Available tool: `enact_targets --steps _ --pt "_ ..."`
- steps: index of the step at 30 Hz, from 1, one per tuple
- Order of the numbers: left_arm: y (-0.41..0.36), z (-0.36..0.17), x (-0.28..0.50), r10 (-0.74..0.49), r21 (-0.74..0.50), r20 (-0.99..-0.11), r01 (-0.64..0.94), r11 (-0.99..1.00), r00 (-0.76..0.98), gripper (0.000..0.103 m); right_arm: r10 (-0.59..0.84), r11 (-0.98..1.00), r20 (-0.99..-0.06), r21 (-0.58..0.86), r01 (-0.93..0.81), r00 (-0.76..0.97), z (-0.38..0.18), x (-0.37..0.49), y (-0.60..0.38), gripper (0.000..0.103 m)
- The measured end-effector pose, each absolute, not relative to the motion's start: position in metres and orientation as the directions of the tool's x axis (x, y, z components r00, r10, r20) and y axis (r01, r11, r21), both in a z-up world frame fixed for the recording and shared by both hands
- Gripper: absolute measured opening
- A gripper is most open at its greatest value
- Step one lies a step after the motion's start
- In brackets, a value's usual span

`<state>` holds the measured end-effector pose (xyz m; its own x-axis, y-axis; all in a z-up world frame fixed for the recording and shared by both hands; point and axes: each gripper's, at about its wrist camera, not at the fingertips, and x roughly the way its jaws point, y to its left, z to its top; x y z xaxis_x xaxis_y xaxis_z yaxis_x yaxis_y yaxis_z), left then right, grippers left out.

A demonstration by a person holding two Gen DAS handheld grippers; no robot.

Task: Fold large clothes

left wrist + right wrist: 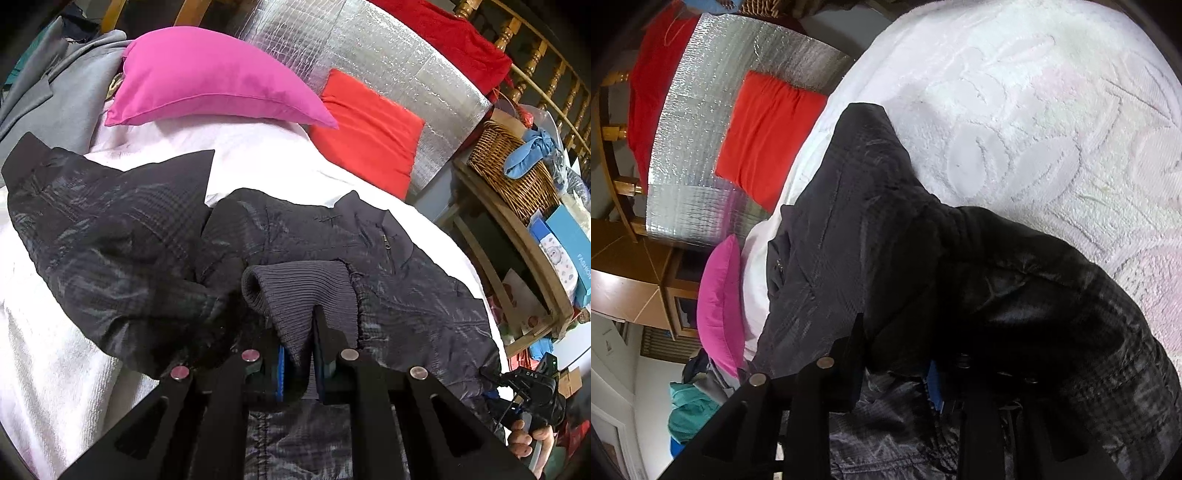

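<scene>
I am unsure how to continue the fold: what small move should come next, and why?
Probably carry the ribbed cuff, pinched in the left gripper, across onto the jacket body, because that sleeve lies bunched while the right gripper grips the jacket fabric.

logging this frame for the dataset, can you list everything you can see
jacket: one, dark plaid, spread on the bed
ribbed cuff: one, grey, pinched between the left fingers
bedspread: one, white, under the jacket
pillow: one, pink, at the bed's head
cushion: one, red, beside the pillow
foil sheet: one, silver, behind the pillows
wicker basket: one, brown, on the side shelf
left gripper: shut on the cuff
right gripper: buried in jacket fabric
</scene>
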<state>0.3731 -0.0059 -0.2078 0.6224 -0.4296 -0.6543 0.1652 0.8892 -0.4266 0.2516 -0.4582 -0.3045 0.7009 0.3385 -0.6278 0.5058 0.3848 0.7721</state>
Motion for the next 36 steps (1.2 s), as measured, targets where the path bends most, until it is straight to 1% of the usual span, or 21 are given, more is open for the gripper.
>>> enact_targets --steps 5,7,9,11,12,13,16,18,20,21,22,23,25,27,29,30,32,33,34,35,36 --pt "-0.001 -0.202 0.365 -0.437 -0.428 -0.639 0.179 0.886 0.633 0.013 0.386 0.311 -0.590 0.807 0.503 0.709 -0.309 0.247 -0.467 0.033" --pt "0.000 -0.202 0.364 -0.433 -0.422 -0.641 0.180 0.888 0.634 0.013 0.369 0.275 -0.583 0.813 0.514 0.724 -0.313 0.244 -0.472 0.040" --pt "0.002 -0.204 0.365 -0.434 -0.426 -0.645 0.175 0.888 0.629 0.013 0.375 0.243 -0.563 0.826 0.508 0.736 -0.317 0.244 -0.475 0.043" --pt "0.004 -0.207 0.366 -0.434 -0.430 -0.652 0.168 0.887 0.622 0.013 0.370 0.222 -0.540 0.842 0.492 0.756 -0.319 0.245 -0.476 0.043" --pt "0.004 -0.208 0.366 -0.433 -0.431 -0.655 0.165 0.887 0.620 0.013 0.360 0.229 -0.533 0.846 0.481 0.765 -0.318 0.245 -0.475 0.043" --pt "0.004 -0.209 0.366 -0.433 -0.431 -0.656 0.163 0.887 0.618 0.013 0.351 0.252 -0.533 0.846 0.470 0.770 -0.315 0.246 -0.474 0.035" --pt "0.004 -0.207 0.365 -0.441 -0.436 -0.646 0.173 0.883 0.623 0.013 0.293 0.348 -0.567 0.813 0.466 0.770 -0.299 0.245 -0.468 0.025" --pt "0.003 -0.200 0.362 -0.450 -0.438 -0.619 0.194 0.878 0.643 0.013 0.248 0.376 -0.553 0.812 0.447 0.796 -0.285 0.240 -0.465 0.025" --pt "-0.001 -0.196 0.360 -0.443 -0.415 -0.611 0.211 0.885 0.657 0.013 0.180 0.464 -0.560 0.773 0.432 0.809 -0.264 0.236 -0.460 0.024" --pt "-0.003 -0.199 0.362 -0.435 -0.405 -0.625 0.206 0.891 0.648 0.013 0.164 0.488 -0.573 0.754 0.439 0.803 -0.261 0.237 -0.458 0.024" --pt "-0.004 -0.203 0.365 -0.425 -0.395 -0.643 0.200 0.897 0.637 0.013 0.156 0.512 -0.611 0.722 0.465 0.776 -0.264 0.241 -0.457 0.024" --pt "-0.009 -0.213 0.371 -0.403 -0.366 -0.690 0.189 0.911 0.601 0.013 0.161 0.516 -0.651 0.696 0.499 0.742 -0.271 0.245 -0.457 0.024" --pt "-0.015 -0.230 0.380 -0.366 -0.333 -0.754 0.163 0.929 0.546 0.013 0.190 0.485 -0.701 0.676 0.555 0.688 -0.290 0.251 -0.458 0.024" --pt "-0.013 -0.239 0.385 -0.363 -0.349 -0.772 0.130 0.928 0.522 0.014 0.219 0.430 -0.678 0.713 0.554 0.702 -0.296 0.249 -0.464 0.024" --pt "-0.008 -0.234 0.385 -0.374 -0.371 -0.763 0.117 0.921 0.528 0.017 0.237 0.417 -0.667 0.727 0.546 0.707 -0.291 0.248 -0.466 0.025" --pt "-0.006 -0.231 0.384 -0.372 -0.372 -0.759 0.113 0.921 0.533 0.018 0.244 0.408 -0.663 0.733 0.545 0.708 -0.291 0.245 -0.467 0.027" --pt "-0.002 -0.223 0.381 -0.372 -0.375 -0.748 0.112 0.920 0.550 0.018 0.274 0.382 -0.669 0.735 0.560 0.691 -0.291 0.243 -0.469 0.036" --pt "0.001 -0.219 0.378 -0.367 -0.373 -0.744 0.109 0.922 0.559 0.019 0.292 0.375 -0.674 0.733 0.567 0.678 -0.291 0.242 -0.470 0.049" --pt "0.004 -0.216 0.376 -0.359 -0.366 -0.740 0.107 0.924 0.568 0.019 0.312 0.370 -0.671 0.738 0.565 0.673 -0.290 0.239 -0.469 0.064" --pt "0.007 -0.210 0.372 -0.349 -0.356 -0.733 0.109 0.928 0.584 0.020 0.324 0.367 -0.664 0.745 0.558 0.674 -0.289 0.237 -0.469 0.068" --pt "0.012 -0.205 0.368 -0.341 -0.347 -0.725 0.110 0.931 0.598 0.022 0.331 0.371 -0.658 0.749 0.549 0.676 -0.286 0.232 -0.469 0.068"
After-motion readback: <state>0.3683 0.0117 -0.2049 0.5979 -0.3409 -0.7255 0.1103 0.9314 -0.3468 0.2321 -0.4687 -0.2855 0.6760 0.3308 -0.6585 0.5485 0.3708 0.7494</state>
